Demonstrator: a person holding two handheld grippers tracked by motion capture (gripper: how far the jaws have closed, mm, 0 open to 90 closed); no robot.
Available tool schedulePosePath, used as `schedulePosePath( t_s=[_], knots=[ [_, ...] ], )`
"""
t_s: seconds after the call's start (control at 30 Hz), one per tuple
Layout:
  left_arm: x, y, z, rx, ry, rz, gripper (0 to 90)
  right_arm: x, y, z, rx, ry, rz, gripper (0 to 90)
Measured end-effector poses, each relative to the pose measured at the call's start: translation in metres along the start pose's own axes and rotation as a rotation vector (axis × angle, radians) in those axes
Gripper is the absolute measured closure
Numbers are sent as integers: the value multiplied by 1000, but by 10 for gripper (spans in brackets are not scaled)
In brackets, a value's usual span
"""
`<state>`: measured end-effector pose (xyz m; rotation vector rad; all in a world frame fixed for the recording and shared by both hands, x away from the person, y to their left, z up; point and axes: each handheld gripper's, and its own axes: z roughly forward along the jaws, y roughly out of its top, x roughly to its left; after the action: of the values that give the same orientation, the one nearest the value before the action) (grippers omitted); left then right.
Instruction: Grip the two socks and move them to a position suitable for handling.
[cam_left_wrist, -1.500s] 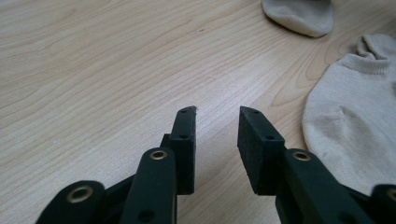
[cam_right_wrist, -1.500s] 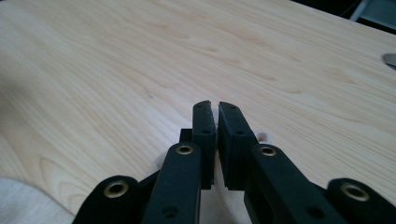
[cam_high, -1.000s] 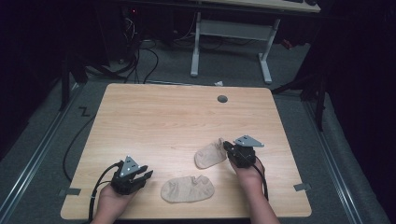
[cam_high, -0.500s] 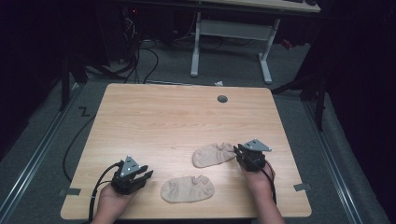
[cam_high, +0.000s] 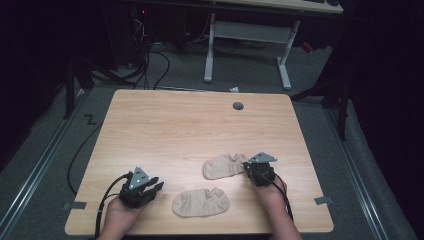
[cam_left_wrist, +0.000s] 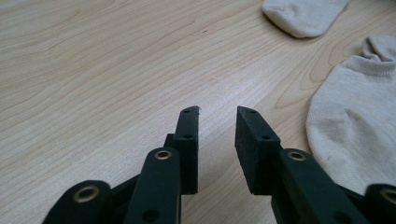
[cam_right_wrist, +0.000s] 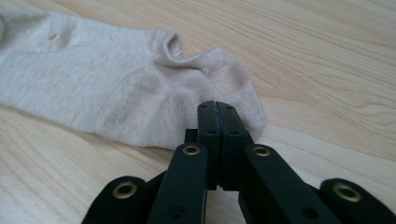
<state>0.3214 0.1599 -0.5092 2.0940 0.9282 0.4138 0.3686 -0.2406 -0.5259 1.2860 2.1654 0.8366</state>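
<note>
Right gripper (cam_high: 248, 167): you have it at the heel end of the farther sock (cam_high: 224, 165), on the right half of the table (cam_high: 170, 125). In the right gripper view its jaws stand pressed together with no gap between them, their tips (cam_right_wrist: 217, 106) over the sock's heel edge (cam_right_wrist: 140, 93). Whether any cloth is pinched between the pads cannot be told from that view. The jaws have just been closing.

Left gripper (cam_high: 150, 186): you hold it near the front left corner of the table, pointing toward the nearer sock (cam_high: 201, 202). In the left gripper view its jaws stand apart with bare wood between them (cam_left_wrist: 216, 122), released and gripping nothing. They have just closed a little.

Farther sock: beige, flat on the wood, its toe pointing left in the high view and its cuff opening toward your right gripper. The cuff shows a small fold standing up in the right gripper view.

Nearer sock: beige, flat near the front edge, between your two hands and apart from both grippers. In the left gripper view it lies just to the right of the jaws (cam_left_wrist: 355, 126).

The two socks: near each other, not touching.

Your hands: both come in over the front edge, one behind each gripper.
</note>
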Motion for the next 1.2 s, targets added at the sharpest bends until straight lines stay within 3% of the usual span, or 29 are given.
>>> schedulePosePath(
  t_s=[0.17, 0.43, 0.67, 1.0, 1.2],
  knots=[
    [-1, 0, 1, 2, 4, 0, 707, 13, 3, 2, -4, 22, -25, 898],
    [0, 0, 2, 2, 10, -5, 712, 55, 11, 6, -15, 74, -78, 899],
    [0, 0, 3, 2, 8, -13, 711, 71, 16, 9, -21, 104, -104, 896],
    [1, 0, 5, 6, 7, -30, 705, 75, 17, 10, -24, 111, -113, 891],
    [1, 1, 8, 5, 28, -50, 685, 67, 19, 3, -57, 116, -74, 766]
  ],
)
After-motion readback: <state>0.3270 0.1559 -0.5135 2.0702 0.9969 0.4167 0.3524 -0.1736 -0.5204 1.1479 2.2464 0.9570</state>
